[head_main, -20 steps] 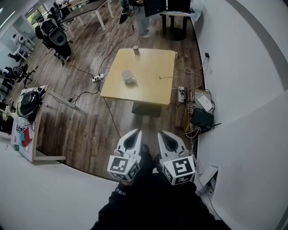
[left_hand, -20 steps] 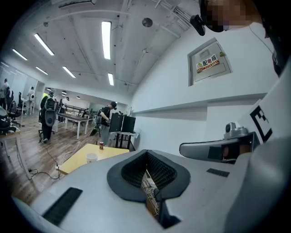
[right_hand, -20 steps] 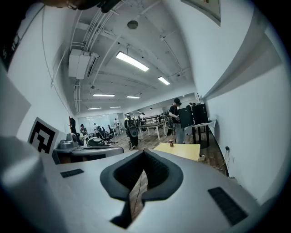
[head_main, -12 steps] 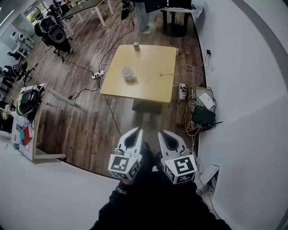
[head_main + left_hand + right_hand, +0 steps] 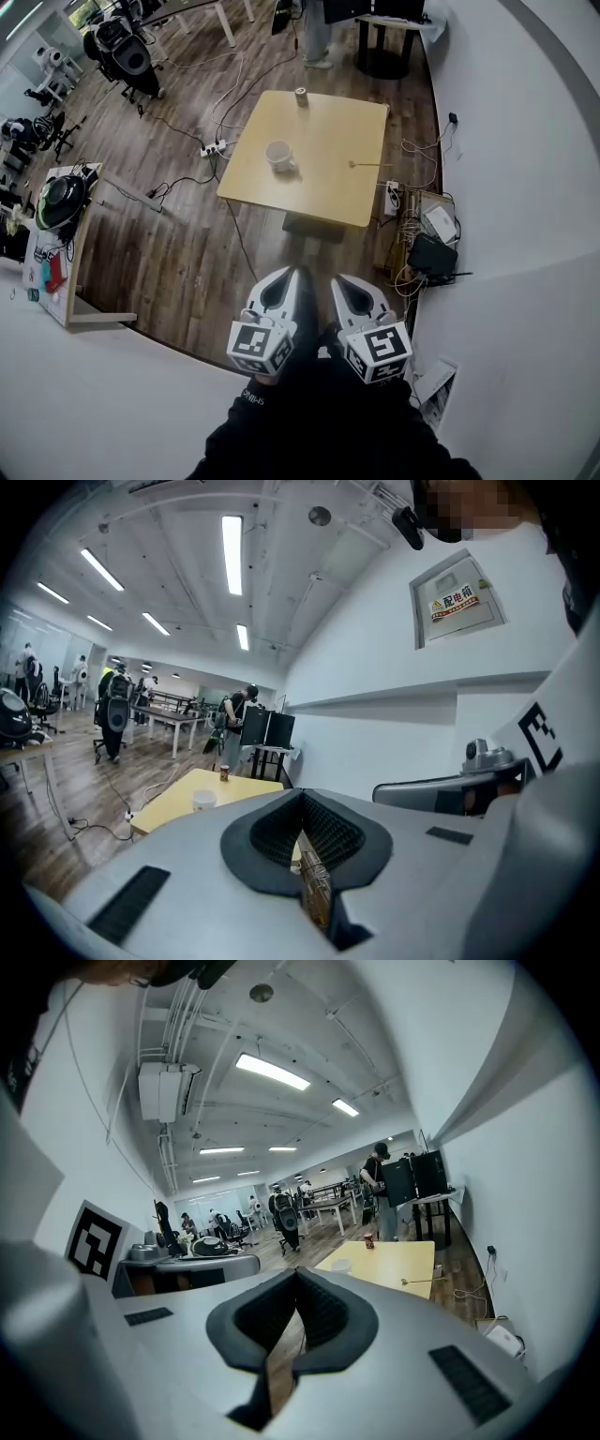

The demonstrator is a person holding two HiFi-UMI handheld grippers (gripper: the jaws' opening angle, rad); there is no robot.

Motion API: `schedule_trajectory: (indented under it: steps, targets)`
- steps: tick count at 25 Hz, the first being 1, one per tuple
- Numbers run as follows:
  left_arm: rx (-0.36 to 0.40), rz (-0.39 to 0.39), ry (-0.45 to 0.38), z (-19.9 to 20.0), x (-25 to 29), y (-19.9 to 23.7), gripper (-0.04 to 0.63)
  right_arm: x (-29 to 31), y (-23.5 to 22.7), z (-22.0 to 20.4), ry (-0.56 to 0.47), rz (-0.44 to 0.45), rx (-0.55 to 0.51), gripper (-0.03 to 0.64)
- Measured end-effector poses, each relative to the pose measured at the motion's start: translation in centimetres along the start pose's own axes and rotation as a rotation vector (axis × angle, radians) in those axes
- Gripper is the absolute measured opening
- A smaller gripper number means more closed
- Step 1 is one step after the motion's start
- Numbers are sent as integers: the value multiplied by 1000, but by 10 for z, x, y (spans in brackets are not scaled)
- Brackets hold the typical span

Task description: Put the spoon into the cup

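A white cup (image 5: pixel 279 156) stands on the left half of a light wooden table (image 5: pixel 323 192), well ahead of me across the wood floor. The spoon (image 5: pixel 370 164) lies flat near the table's right edge, apart from the cup. Both grippers are held side by side close to my body, far short of the table. The left gripper (image 5: pixel 286 275) is shut and empty, and the right gripper (image 5: pixel 339 280) is shut and empty. In the right gripper view the cup (image 5: pixel 341 1266) and the spoon (image 5: pixel 417 1282) show small beyond the closed jaws. The left gripper view shows the cup (image 5: pixel 202 800) too.
A small can (image 5: pixel 301 97) stands at the table's far edge. Cables and a power strip (image 5: pixel 214 148) lie on the floor left of the table, and boxes and wires (image 5: pixel 427 239) lie by the white wall on the right. Desks, chairs and people fill the far room.
The table has slid slightly right in the head view and looks a little nearer. Both grippers keep the same pose, shut, in front of my body.
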State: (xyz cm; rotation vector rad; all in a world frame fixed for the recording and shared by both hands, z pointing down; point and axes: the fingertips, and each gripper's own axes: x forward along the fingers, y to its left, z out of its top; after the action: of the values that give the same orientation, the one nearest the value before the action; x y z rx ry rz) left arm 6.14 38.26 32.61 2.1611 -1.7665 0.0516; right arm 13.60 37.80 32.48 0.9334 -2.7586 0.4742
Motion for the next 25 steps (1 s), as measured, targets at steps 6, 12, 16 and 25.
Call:
schedule_trajectory:
  steps: [6,12,16,25]
  targets:
    - [0,-18,-12,10,52,36,32,53,-32,17,12,-18,-17,20]
    - [-4,-40,-10,30,117,80,32,121,-68,43,15,-41,-23,20]
    - [-14,-39,15,50,159,115,32,174,-90,61,25,-57,-15,21]
    - [-22,-101,45,71,242,180,32,271,-133,80,70,-111,27,20]
